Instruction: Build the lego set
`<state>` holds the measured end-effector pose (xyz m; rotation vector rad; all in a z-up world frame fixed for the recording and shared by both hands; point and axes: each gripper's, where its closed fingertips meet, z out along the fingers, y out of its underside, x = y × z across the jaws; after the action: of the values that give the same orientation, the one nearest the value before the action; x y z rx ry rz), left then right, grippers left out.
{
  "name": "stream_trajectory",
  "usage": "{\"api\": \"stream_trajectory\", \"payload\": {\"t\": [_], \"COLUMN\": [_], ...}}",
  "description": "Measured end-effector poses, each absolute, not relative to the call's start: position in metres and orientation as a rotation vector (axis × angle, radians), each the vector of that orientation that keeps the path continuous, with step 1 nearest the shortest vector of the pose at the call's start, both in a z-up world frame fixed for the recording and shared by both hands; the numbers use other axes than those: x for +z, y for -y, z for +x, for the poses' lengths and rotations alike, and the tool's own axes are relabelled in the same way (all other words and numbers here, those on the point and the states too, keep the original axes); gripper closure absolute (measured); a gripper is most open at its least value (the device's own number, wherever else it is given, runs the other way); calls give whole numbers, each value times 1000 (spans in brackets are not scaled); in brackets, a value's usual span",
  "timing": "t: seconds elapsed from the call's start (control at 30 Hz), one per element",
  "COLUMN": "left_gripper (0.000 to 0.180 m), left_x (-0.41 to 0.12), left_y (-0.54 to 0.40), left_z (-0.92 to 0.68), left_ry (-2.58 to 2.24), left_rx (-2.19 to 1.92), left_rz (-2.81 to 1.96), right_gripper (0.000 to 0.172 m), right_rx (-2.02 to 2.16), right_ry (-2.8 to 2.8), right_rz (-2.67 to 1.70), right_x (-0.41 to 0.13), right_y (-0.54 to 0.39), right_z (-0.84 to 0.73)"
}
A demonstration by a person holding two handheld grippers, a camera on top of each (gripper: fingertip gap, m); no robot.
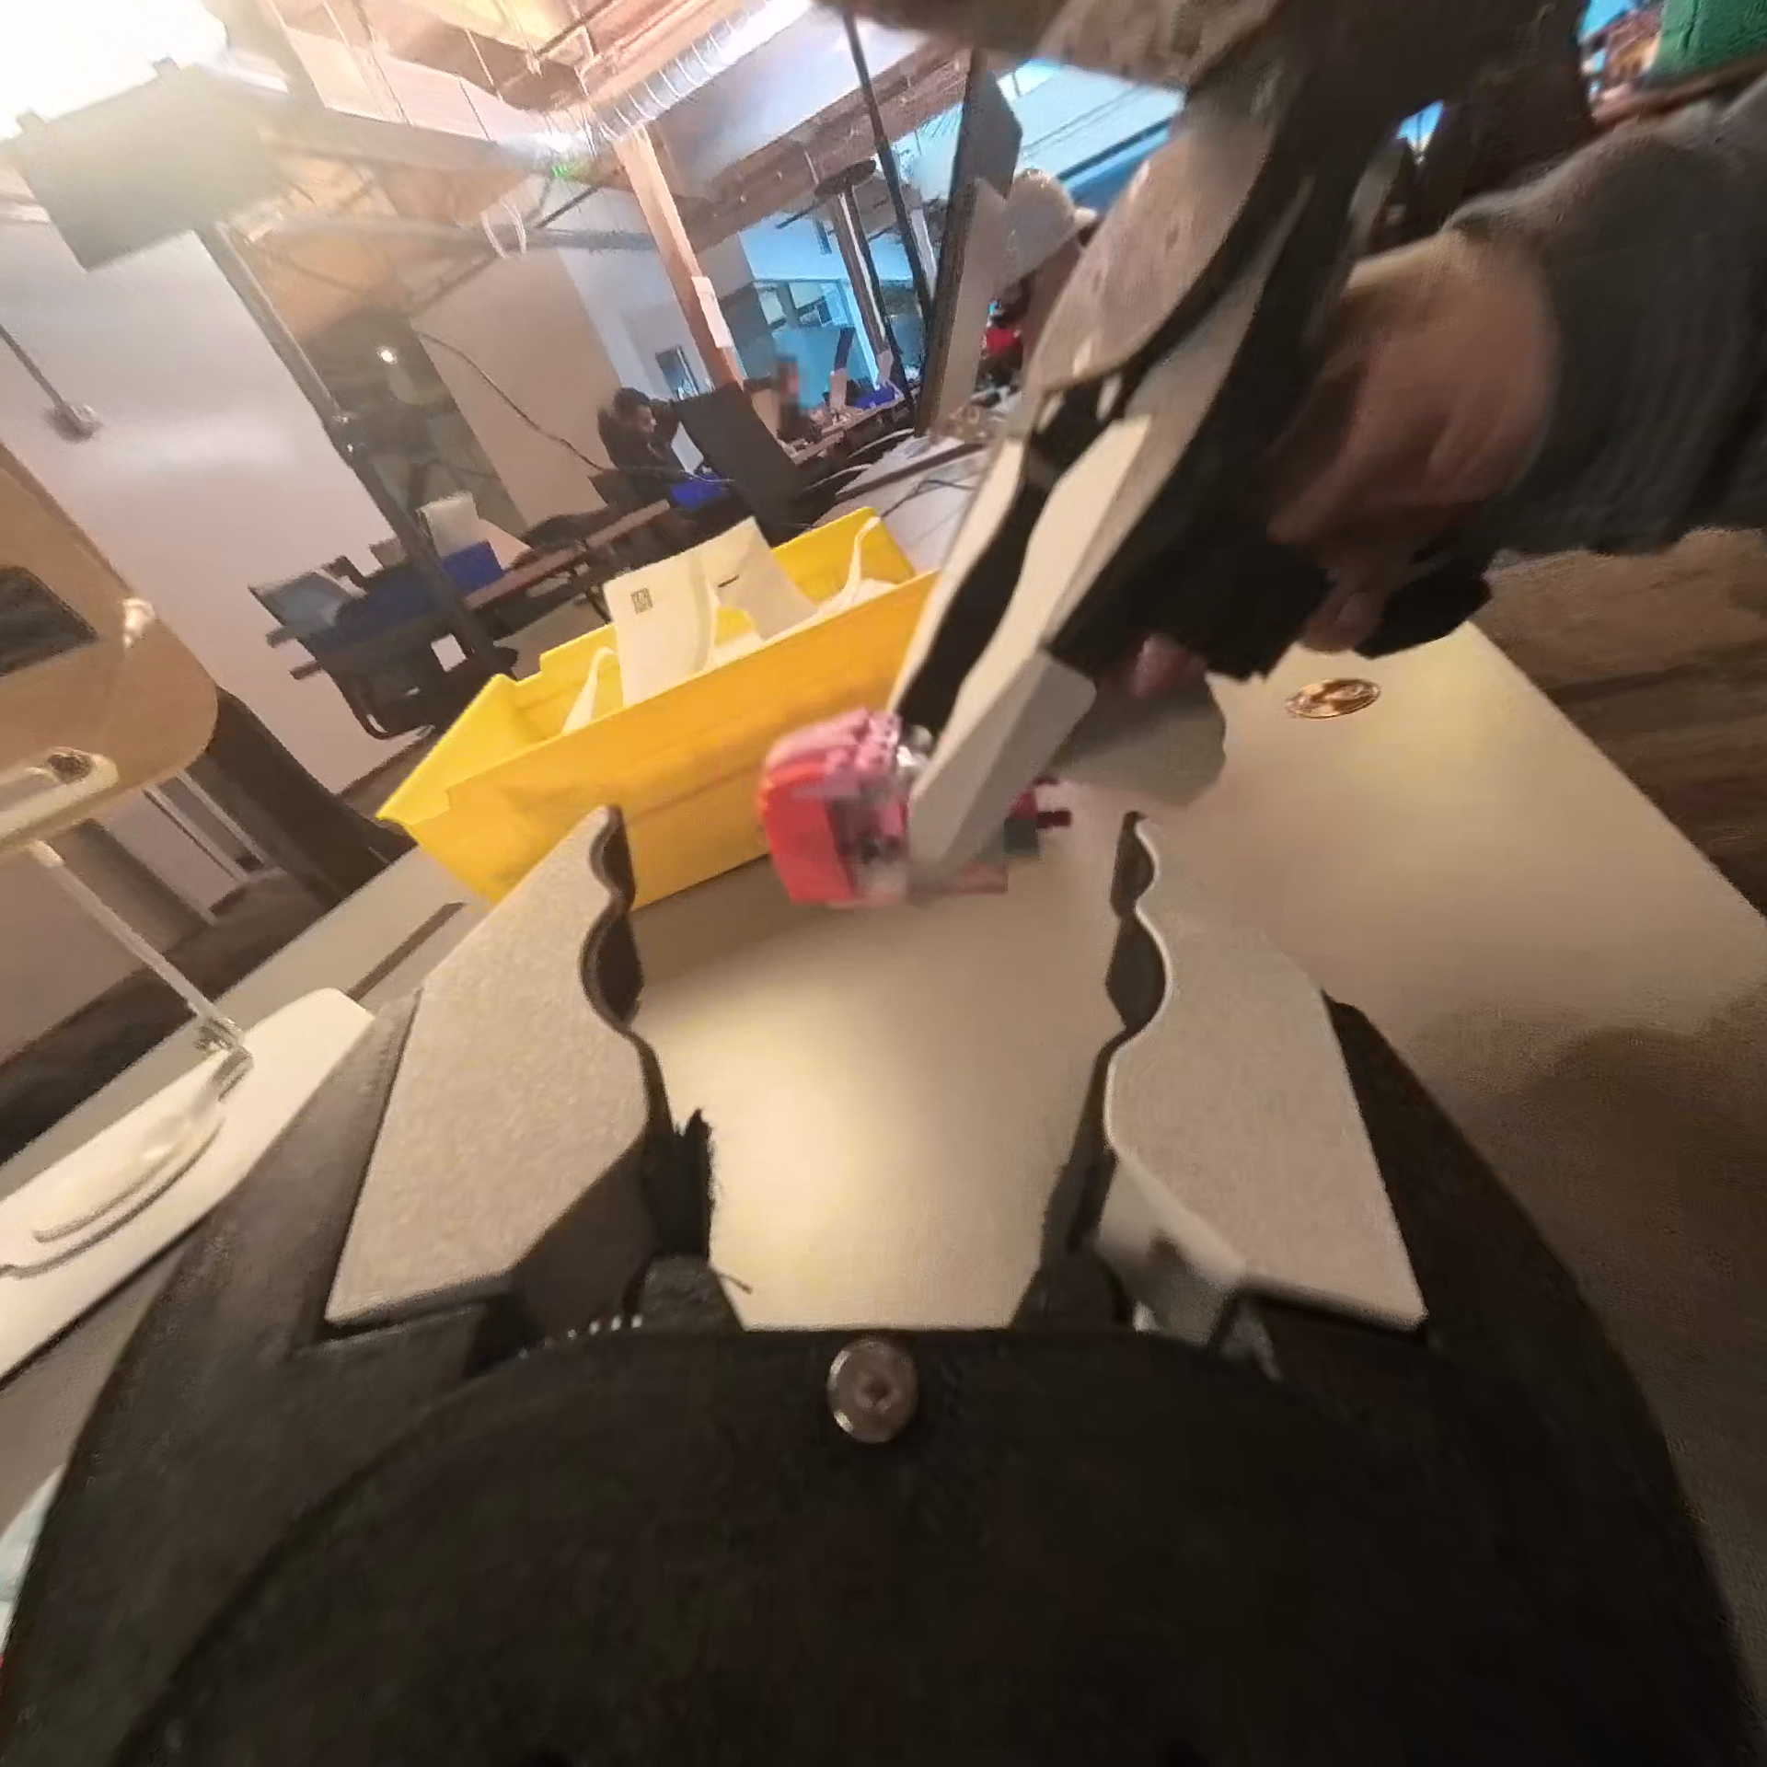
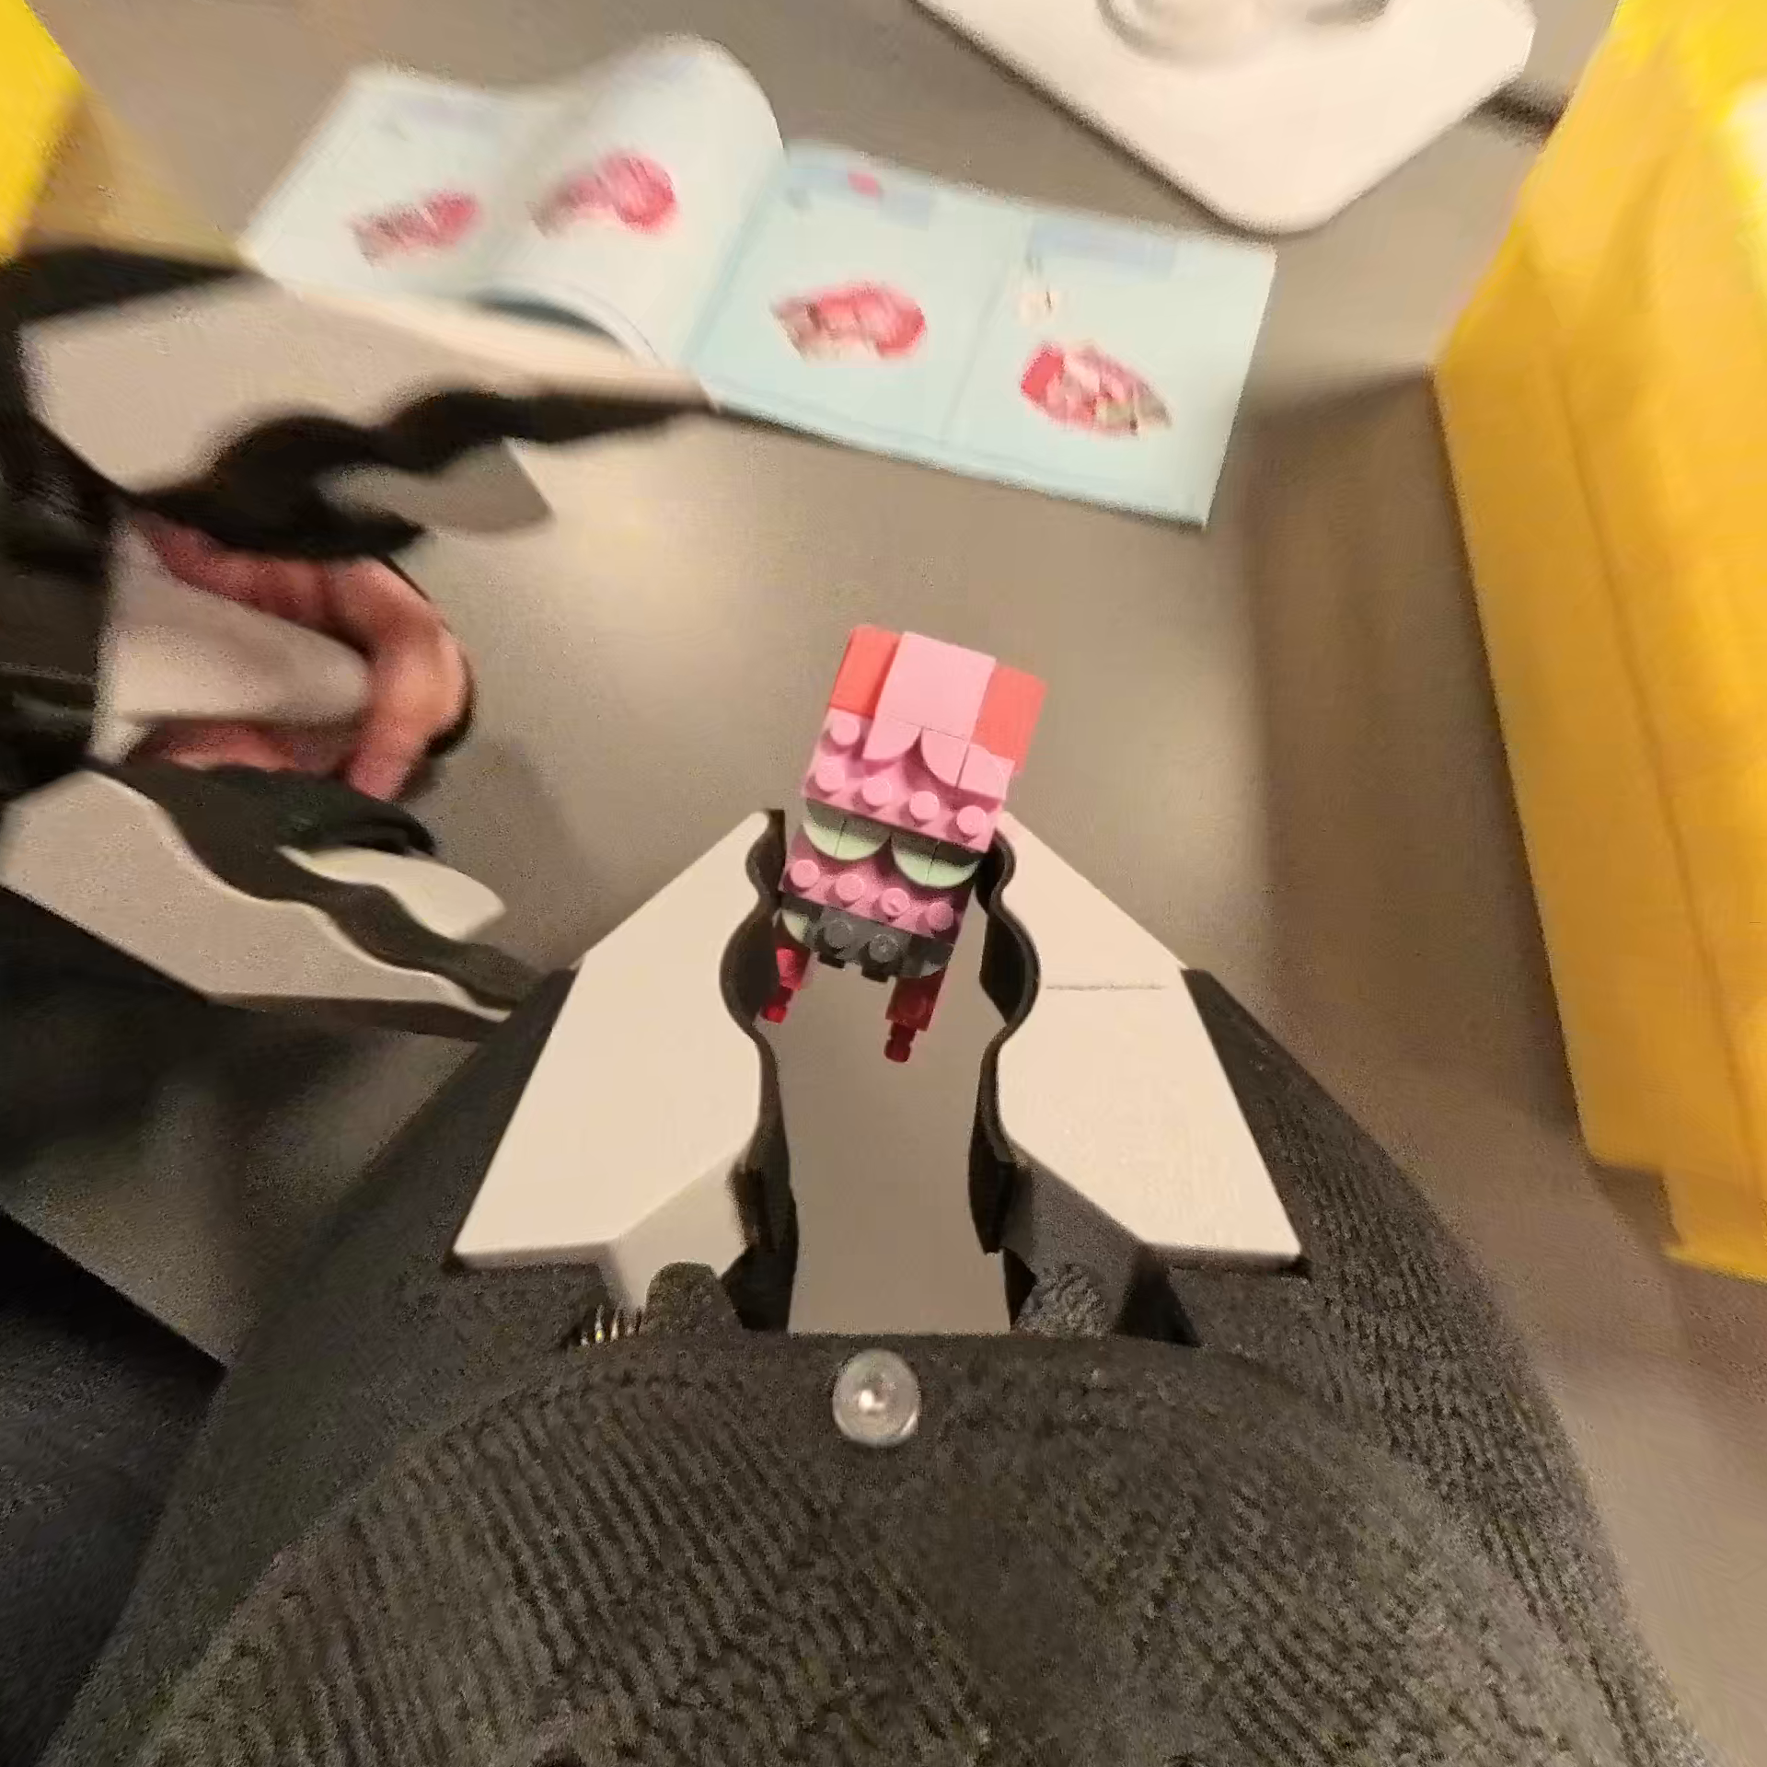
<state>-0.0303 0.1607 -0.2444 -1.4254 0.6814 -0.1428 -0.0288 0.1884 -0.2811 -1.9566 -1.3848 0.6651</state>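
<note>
My right gripper (image 2: 884, 851) is shut on a small pink and red brick model (image 2: 908, 765). Both pads press on its sides near its lower half, and the model sticks out past the fingertips. In the left wrist view the right gripper (image 1: 956, 813) comes in from the upper right and holds the model (image 1: 832, 822) low over the grey table (image 1: 861, 1100). My left gripper (image 1: 875, 851) is open wide and empty, with the model just ahead of its fingertips. It also shows at the left of the right wrist view (image 2: 535, 698), blurred, with its jaws apart.
A yellow bin (image 1: 669, 746) with white parts stands behind the model, and also shows in the right wrist view (image 2: 1625, 669). An open light-blue booklet (image 2: 861, 316) lies on the table. A white object (image 2: 1243, 96) sits beyond it. A gold disc (image 1: 1334, 696) lies at the right. Left tips to right tips: about 5 centimetres.
</note>
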Motion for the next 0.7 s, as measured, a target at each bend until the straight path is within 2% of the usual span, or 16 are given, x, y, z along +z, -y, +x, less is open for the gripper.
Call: {"api": "stream_trajectory", "payload": {"t": [0.13, 0.47, 0.53, 0.63, 0.7], "left_gripper": [80, 82, 82, 80, 79], "left_x": [-237, -238, -240, -239, -238], "left_y": [-161, -168, -169, -170, -171], "left_z": [-37, -52, -51, -54, -58], "left_ry": [-605, -500, -498, -467, -437], "left_rx": [-243, -256, -262, -284, -294], "left_rz": [-1420, -1457, -1464, -1465, -1465], "right_gripper": [133, 131, 118, 88, 77], "right_rx": [544, 542, 581, 654, 726], "right_ry": [1439, 1462, 1433, 1372, 1286], "right_rz": [-2070, -2139, -2129, -2105, -2019], "right_x": [-315, -342, -339, -323, -297], "right_y": [-195, -185, -183, -179, -183], "right_z": [-18, -19, -21, -21, -20]}}
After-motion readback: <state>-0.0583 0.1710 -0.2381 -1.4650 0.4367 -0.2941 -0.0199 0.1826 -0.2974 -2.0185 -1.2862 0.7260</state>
